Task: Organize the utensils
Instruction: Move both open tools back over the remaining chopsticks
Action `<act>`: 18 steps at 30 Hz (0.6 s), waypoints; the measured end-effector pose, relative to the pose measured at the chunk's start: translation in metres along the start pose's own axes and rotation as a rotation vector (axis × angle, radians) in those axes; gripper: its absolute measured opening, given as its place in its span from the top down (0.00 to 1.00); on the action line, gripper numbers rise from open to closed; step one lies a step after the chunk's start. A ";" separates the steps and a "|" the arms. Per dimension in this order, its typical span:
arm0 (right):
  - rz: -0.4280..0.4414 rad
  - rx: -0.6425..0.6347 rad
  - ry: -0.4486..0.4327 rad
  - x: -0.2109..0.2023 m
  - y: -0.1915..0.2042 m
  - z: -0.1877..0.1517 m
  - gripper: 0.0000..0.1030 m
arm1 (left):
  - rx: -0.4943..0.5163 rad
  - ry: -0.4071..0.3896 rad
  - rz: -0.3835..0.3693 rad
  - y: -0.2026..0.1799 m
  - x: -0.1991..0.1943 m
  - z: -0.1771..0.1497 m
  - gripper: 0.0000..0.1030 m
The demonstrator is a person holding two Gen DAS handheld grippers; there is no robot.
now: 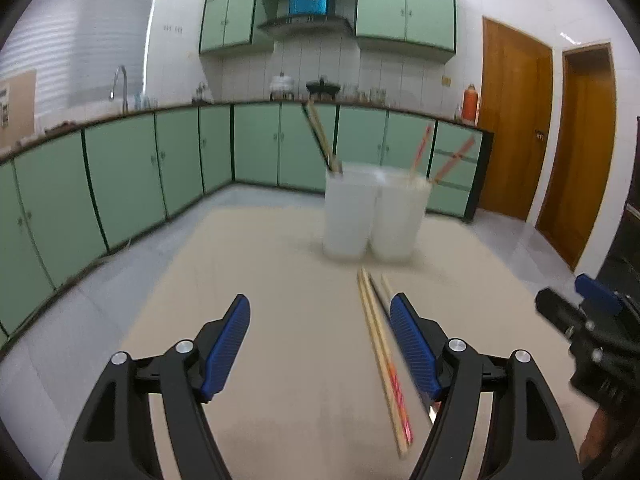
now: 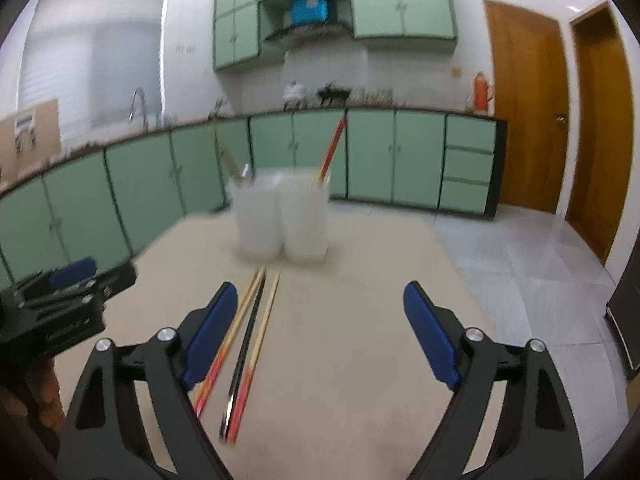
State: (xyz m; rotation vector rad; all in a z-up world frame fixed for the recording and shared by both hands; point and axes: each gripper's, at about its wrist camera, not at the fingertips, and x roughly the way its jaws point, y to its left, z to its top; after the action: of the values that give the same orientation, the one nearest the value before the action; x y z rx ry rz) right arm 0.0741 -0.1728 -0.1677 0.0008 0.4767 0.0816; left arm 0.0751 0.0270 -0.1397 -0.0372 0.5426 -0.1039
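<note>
right claw spread, empty; chopsticks on table; cups behind

Two cups stood side by side on the table, chopsticks leaning inside them; more chopsticks lay before them.

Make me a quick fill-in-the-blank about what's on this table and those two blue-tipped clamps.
1. Both the left gripper and the right gripper have their jaws ____.
2. The two white containers stand ____ each other.
3. The loose chopsticks lie flat on the ____.
4. The lower cabinets are coloured ____.

Missing words: open; beside; table; green
</note>
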 end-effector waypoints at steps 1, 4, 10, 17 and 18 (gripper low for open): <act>0.005 -0.004 0.017 0.000 0.003 -0.007 0.25 | 0.004 0.016 -0.002 -0.001 0.000 -0.008 0.31; 0.027 -0.016 0.095 0.003 0.016 -0.034 0.30 | 0.034 0.037 0.007 -0.005 0.001 -0.027 0.31; 0.057 -0.027 0.152 0.004 0.034 -0.057 0.38 | 0.083 0.054 0.019 -0.015 0.002 -0.052 0.31; 0.114 -0.024 0.235 0.014 0.036 -0.067 0.53 | 0.068 0.068 0.011 -0.014 0.003 -0.053 0.31; 0.121 -0.025 0.242 0.015 0.036 -0.067 0.54 | 0.060 0.077 0.011 -0.012 0.004 -0.053 0.31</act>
State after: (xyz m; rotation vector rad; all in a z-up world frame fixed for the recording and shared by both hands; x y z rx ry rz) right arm 0.0538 -0.1374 -0.2336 -0.0052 0.7172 0.2076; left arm 0.0497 0.0145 -0.1867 0.0278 0.6159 -0.1114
